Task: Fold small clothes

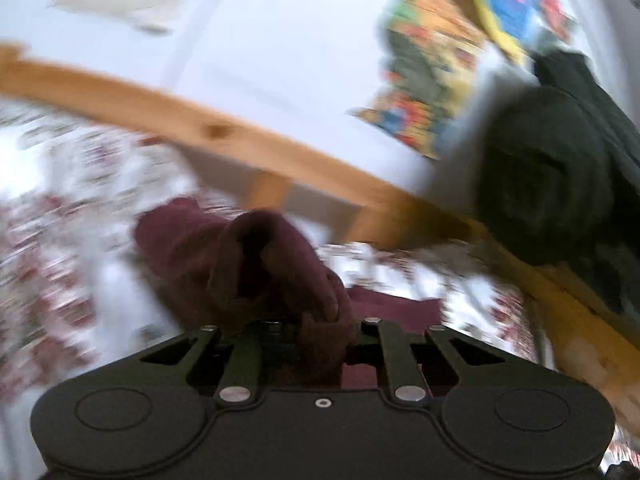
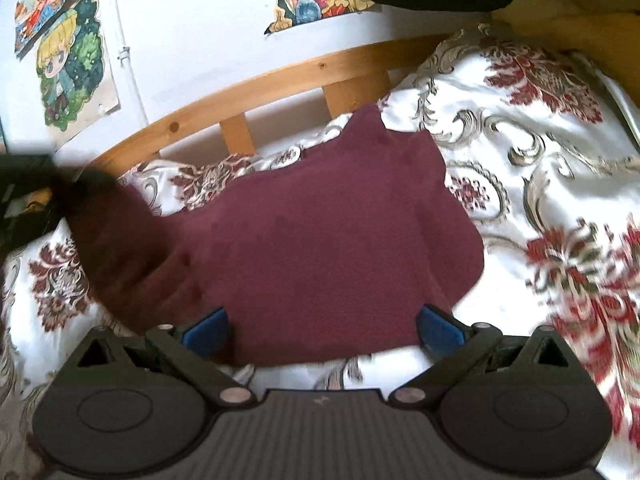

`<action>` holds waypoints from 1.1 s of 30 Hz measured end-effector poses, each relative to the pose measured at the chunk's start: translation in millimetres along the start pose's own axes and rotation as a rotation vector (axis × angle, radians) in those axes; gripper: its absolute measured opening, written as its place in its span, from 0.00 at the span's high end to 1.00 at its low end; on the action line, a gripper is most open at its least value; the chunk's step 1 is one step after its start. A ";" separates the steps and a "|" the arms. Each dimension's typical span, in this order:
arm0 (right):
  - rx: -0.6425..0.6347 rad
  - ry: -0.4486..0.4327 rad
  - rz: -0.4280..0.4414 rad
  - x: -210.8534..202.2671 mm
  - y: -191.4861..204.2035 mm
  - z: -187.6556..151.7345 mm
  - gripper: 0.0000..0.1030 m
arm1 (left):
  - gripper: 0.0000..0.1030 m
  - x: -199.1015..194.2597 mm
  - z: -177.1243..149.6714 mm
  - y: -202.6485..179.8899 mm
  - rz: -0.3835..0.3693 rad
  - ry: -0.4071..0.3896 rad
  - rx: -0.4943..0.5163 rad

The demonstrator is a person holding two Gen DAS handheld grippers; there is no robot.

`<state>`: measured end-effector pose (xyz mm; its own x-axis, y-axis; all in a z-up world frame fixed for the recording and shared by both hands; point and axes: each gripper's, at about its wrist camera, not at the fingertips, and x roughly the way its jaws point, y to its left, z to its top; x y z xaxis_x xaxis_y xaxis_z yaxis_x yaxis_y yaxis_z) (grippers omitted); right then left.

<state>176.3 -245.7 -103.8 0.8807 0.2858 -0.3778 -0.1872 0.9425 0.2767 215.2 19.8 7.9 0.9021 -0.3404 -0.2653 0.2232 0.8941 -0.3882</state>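
Small maroon knit garment [image 2: 320, 240] lies on the bed, spread over a white bedspread with dark red and grey floral print [image 2: 520, 128]. Most of it is flat; its left end is drawn up off the cover toward the left gripper [image 1: 320, 332].

Left gripper: jaws pinched onto a bunched fold of the maroon cloth, fabric wadded between the arms and rising in front of them. View badly blurred.

Right gripper [image 2: 320, 330]: jaws spread wide, blue pads [image 2: 208, 330] at either side of the garment's near edge, low over it. No pressure on the cloth visible; contact with the bedspread not clear.

Behind the bed, a pale wooden slatted headboard [image 2: 260, 84] against a white wall. Colourful cartoon posters [image 2: 72, 68] on that wall. Dark clothing [image 1: 560, 184] hangs over the rail at the right.
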 end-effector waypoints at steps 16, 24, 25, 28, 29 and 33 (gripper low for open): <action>0.209 -0.049 -0.022 -26.0 -43.5 -9.3 0.01 | 0.76 66.1 -29.3 -29.1 -0.271 0.304 0.031; 0.188 -0.023 -0.042 -18.0 -39.4 -7.4 0.01 | 0.21 18.7 -23.9 -14.4 -0.375 0.234 -0.044; 0.183 -0.019 -0.047 -17.0 -38.5 -7.2 0.01 | 0.19 13.3 -23.5 -16.8 -0.364 0.237 -0.022; 0.167 -0.009 -0.061 -13.2 -36.1 -6.9 0.00 | 0.08 -1.9 -26.3 -22.7 -0.287 0.236 0.075; 0.161 -0.006 -0.066 -12.2 -34.4 -7.1 0.00 | 0.06 -4.5 -27.3 -23.8 -0.265 0.236 0.105; 0.148 0.004 -0.079 -9.5 -32.9 -6.4 0.01 | 0.03 -7.2 -32.8 -21.1 -0.195 0.222 0.211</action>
<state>171.2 -278.4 -115.0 0.8882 0.2130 -0.4070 -0.0513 0.9265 0.3729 191.9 -6.1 -10.9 0.7382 -0.5445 -0.3981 0.4752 0.8387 -0.2660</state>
